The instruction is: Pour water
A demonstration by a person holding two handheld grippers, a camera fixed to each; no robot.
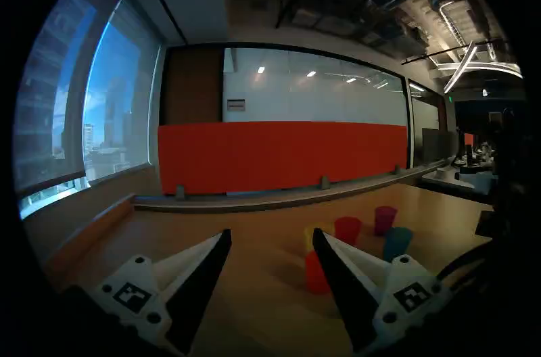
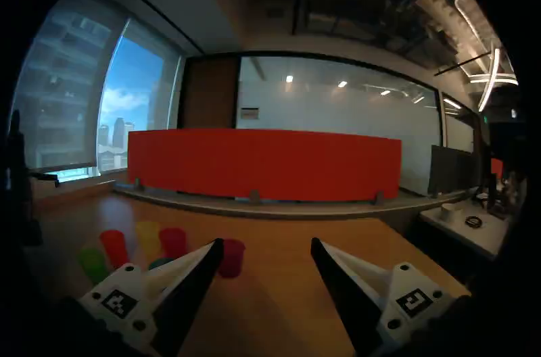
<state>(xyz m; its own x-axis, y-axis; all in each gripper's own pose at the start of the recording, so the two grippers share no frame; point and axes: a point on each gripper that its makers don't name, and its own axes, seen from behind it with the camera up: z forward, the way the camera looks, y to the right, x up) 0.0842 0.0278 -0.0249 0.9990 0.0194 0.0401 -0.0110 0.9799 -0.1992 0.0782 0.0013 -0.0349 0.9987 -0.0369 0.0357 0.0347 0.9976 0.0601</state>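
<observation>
Upright plastic cups (image 1: 347, 228) close together on the wooden table (image 1: 267, 289): orange, yellow, red, magenta, blue.

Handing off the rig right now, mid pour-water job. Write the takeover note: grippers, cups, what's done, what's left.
Left gripper: open, empty.
Right gripper: open, empty. Both face across the wooden table.
Cups: upright in a cluster on the table. The orange cup is nearest the left gripper, then yellow cup, red cup, magenta cup, blue cup; a green cup sits at the cluster's edge.
Done: nothing grasped or poured; cup contents can't be told.
Left: grasp a cup, pour into another.
</observation>
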